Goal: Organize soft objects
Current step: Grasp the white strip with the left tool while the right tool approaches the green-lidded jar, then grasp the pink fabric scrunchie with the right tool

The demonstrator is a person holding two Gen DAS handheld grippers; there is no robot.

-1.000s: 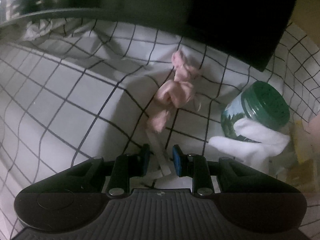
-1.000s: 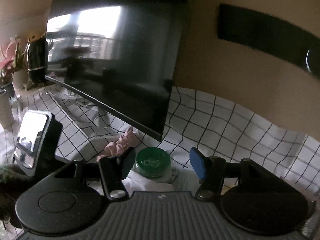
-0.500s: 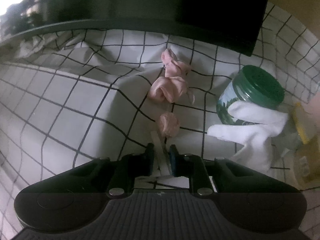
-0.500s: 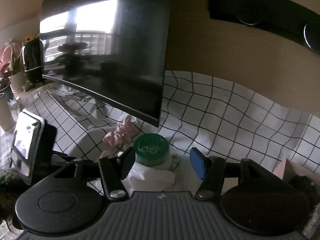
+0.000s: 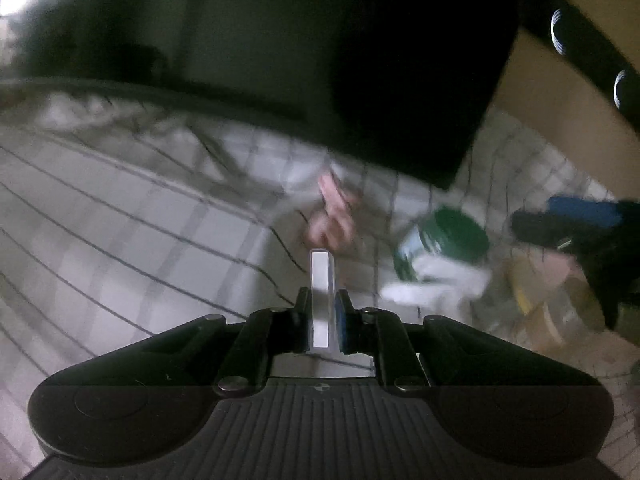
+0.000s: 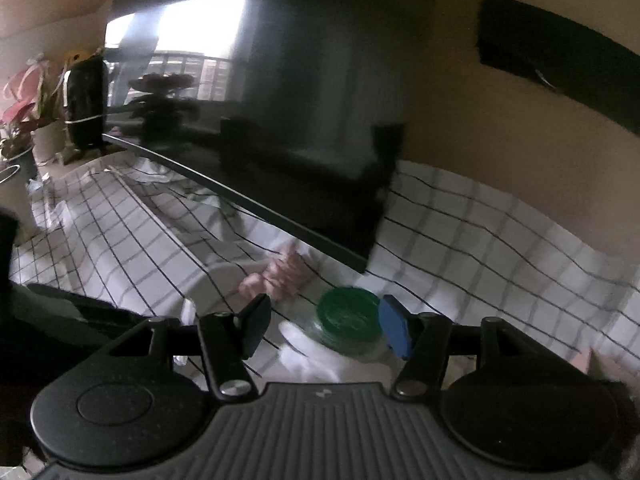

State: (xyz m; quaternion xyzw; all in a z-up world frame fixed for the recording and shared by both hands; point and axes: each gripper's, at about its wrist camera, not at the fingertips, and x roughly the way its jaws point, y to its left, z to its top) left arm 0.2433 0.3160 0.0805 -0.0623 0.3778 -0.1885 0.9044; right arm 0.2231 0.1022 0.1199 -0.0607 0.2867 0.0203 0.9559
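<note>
Left wrist view: a white strip (image 5: 321, 294) is being pinched by the left gripper (image 5: 322, 312); the right gripper's blue pad (image 5: 582, 210) is being shown here only.
Right wrist view: the right gripper (image 6: 326, 330) is being held spread above the jar (image 6: 349, 320).
Pink cloth (image 6: 280, 274): is lying on the checked sheet (image 6: 460, 240), beside the jar, below the screen (image 6: 260, 120).
White cloth (image 5: 436, 286): is being draped against the jar.

No words or numbers can be read. The label on the clear jar with the green lid (image 5: 440, 240) is too blurry.
</note>
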